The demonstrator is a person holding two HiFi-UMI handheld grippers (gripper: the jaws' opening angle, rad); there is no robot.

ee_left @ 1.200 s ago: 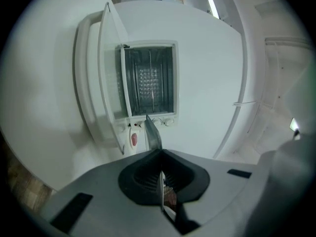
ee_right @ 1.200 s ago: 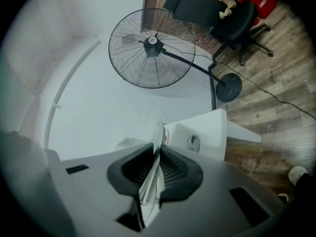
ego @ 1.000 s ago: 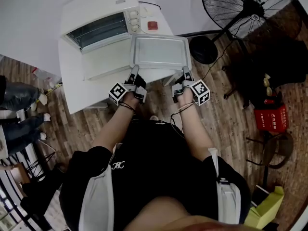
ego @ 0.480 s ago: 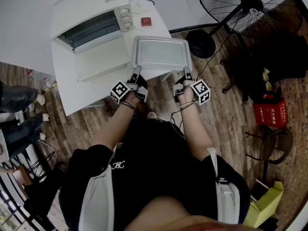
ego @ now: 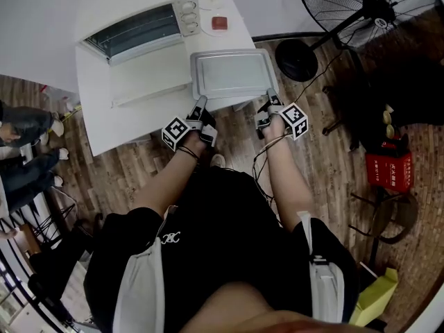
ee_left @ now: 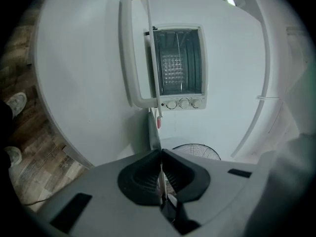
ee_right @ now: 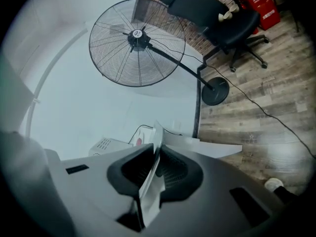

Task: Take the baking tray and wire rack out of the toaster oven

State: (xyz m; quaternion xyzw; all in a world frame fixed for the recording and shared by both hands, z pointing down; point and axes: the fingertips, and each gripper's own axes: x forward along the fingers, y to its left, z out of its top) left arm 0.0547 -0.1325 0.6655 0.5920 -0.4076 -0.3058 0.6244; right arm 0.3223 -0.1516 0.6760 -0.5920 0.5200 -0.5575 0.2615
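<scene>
1. Head view: over the last second the baking tray (ego: 232,73), already out of the toaster oven (ego: 139,19), sinks toward the table (ego: 104,127).
2. My left gripper (ego: 200,104) and right gripper (ego: 270,97) both clamp its near rim.
3. I judge the wire rack comes next.

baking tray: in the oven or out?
Out. The baking tray is clear of the toaster oven, over the table beside it, near rim clamped by left tool and right tool.
</scene>
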